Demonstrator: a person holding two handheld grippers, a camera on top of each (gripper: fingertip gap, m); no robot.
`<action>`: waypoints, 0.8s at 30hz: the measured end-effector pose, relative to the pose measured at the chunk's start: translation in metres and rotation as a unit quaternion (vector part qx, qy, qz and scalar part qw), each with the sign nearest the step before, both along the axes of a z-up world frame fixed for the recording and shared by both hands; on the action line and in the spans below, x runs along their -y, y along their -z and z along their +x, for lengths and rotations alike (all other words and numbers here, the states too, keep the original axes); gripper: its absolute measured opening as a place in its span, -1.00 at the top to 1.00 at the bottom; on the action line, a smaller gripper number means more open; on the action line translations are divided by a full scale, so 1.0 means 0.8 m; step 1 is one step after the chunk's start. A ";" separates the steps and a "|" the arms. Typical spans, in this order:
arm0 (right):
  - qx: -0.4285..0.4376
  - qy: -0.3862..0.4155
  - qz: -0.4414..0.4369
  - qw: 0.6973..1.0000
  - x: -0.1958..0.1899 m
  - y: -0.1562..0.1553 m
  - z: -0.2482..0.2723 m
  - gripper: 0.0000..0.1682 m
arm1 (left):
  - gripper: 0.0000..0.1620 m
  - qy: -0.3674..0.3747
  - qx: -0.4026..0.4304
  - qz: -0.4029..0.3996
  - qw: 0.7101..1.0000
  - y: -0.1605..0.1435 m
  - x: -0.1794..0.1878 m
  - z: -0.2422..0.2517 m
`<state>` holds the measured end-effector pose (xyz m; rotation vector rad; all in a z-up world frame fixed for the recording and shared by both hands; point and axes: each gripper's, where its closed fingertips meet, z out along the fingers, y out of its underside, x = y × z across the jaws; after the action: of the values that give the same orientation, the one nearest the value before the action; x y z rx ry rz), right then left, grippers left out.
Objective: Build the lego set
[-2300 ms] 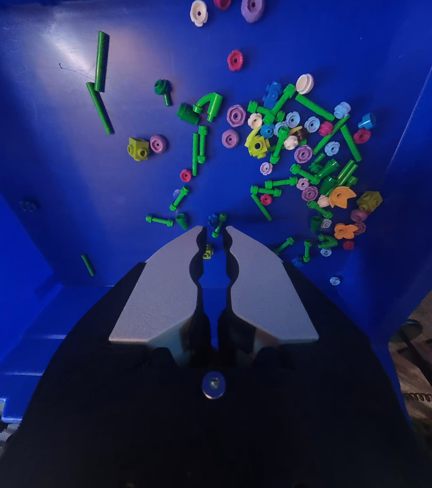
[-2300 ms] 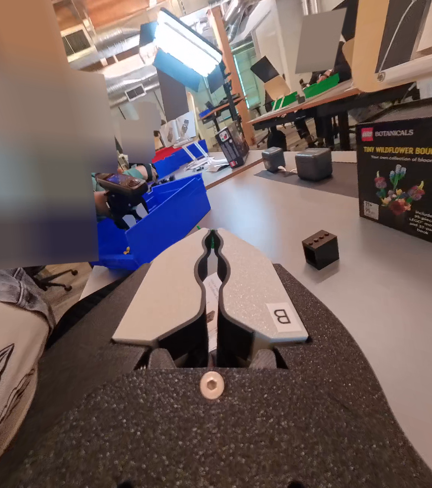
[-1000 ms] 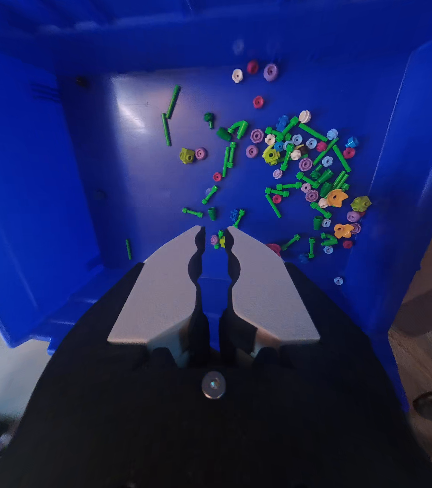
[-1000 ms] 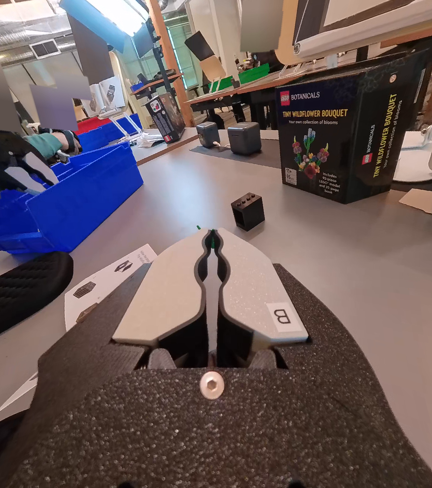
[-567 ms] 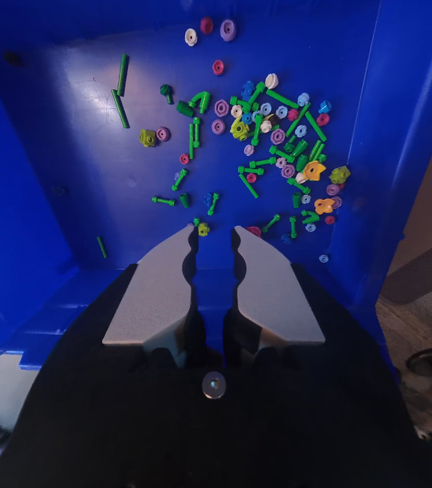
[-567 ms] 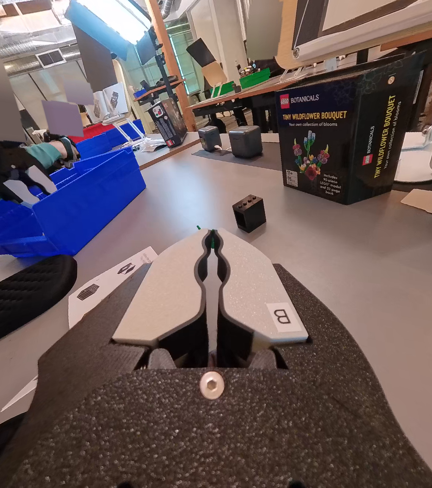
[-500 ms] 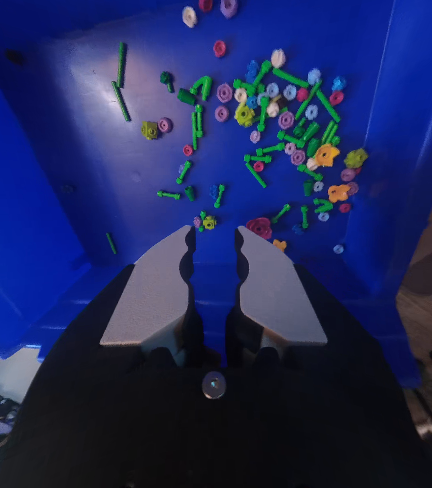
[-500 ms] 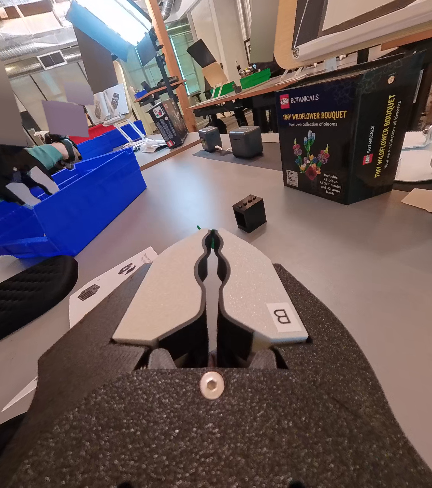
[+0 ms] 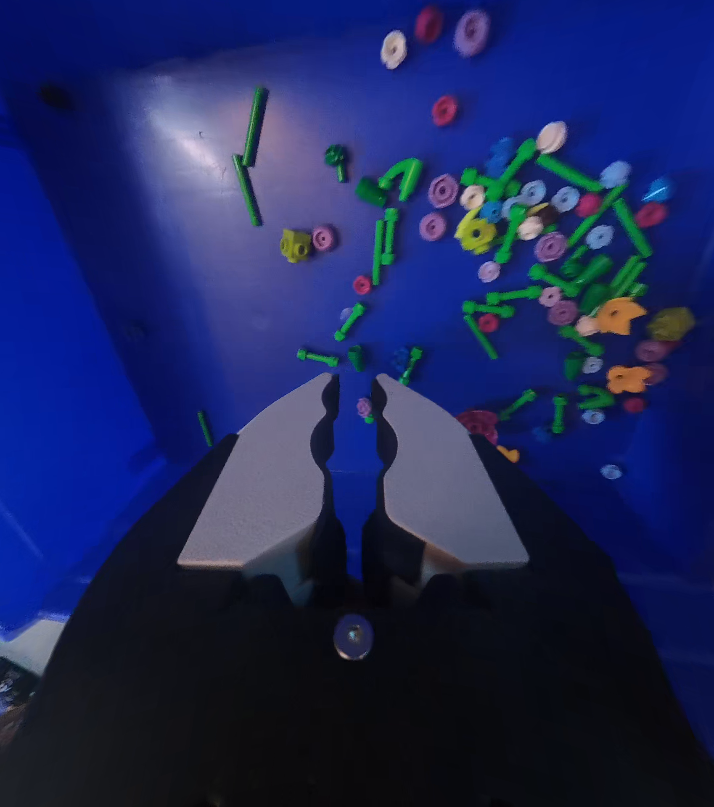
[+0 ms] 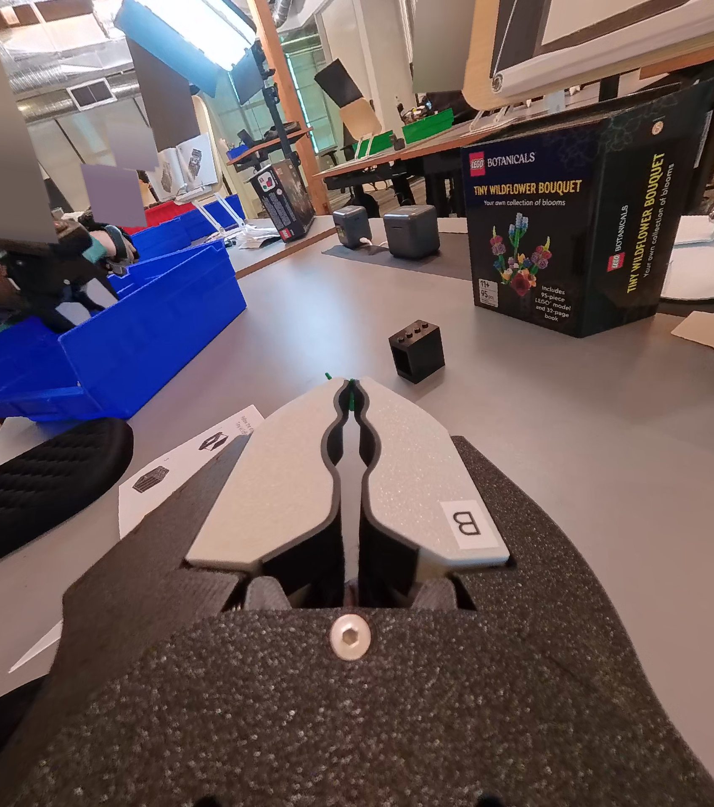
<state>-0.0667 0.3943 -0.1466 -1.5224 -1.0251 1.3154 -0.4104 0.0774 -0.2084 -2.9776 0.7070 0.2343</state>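
My left gripper (image 9: 355,380) is open and empty, pointing down into a blue bin (image 9: 84,305). Many small green stems, purple, pink, white and orange flower pieces (image 9: 556,262) lie scattered on the bin floor, mostly at the right. A small purple flower on a green stud (image 9: 364,409) lies between my fingers, untouched. My right gripper (image 10: 351,382) is shut on a thin green stem (image 10: 351,395) above the grey table (image 10: 565,458). A black hollow brick (image 10: 417,356) stands just ahead of it.
The same blue bin (image 10: 128,345) sits at the left in the right wrist view, with the other gripper (image 10: 62,279) inside it. A dark set box (image 10: 565,227) stands at the back right. A white instruction sheet (image 10: 180,463) and a black pad (image 10: 27,484) lie near left. The tips of one gripper are about 45 cm away from the tips of the other. About 12 cm separates my right fingertips from the black hollow brick (image 10: 417,356).
My left gripper has moved down over the purple flower piece and its fingers have narrowed slightly. The right gripper has stayed put, still shut on the green stem.
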 end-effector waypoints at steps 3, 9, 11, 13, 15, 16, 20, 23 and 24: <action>0.000 -0.002 -0.001 1.000 0.000 0.000 0.000 1.00 | 0.82 0.005 0.005 -0.008 1.000 0.008 -0.001 0.000; -0.001 -0.002 -0.004 1.000 0.000 0.000 0.001 1.00 | 0.82 0.006 0.006 -0.032 0.999 0.016 0.001 0.001; -0.001 -0.002 -0.004 1.000 0.000 0.000 0.001 0.99 | 0.82 0.004 -0.002 -0.040 0.999 0.019 0.001 -0.002; 0.000 -0.002 -0.004 1.000 0.000 0.001 0.000 1.00 | 0.82 0.003 -0.007 -0.051 0.999 0.022 0.004 -0.003; 0.001 -0.002 -0.004 1.000 0.000 0.001 0.000 1.00 | 0.84 0.004 -0.007 -0.048 0.999 0.023 0.001 -0.002; 0.001 -0.002 -0.003 1.000 0.000 0.001 0.000 0.99 | 0.87 0.005 -0.006 -0.049 0.999 0.023 0.001 -0.001; 0.005 -0.004 -0.001 1.000 0.001 0.002 -0.001 0.99 | 0.90 0.012 -0.009 -0.049 0.999 0.023 -0.001 0.001; 0.008 -0.007 0.004 1.000 0.003 0.002 -0.001 0.99 | 0.90 0.007 -0.012 -0.039 0.999 0.018 0.001 0.000; 0.009 -0.007 0.006 1.000 0.004 0.002 -0.001 1.00 | 0.90 0.000 -0.007 -0.020 1.000 0.012 -0.003 0.002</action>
<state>-0.0676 0.3910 -0.1485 -1.5230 -1.0552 1.3063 -0.4085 0.0796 -0.2177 -3.0165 0.7220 0.2436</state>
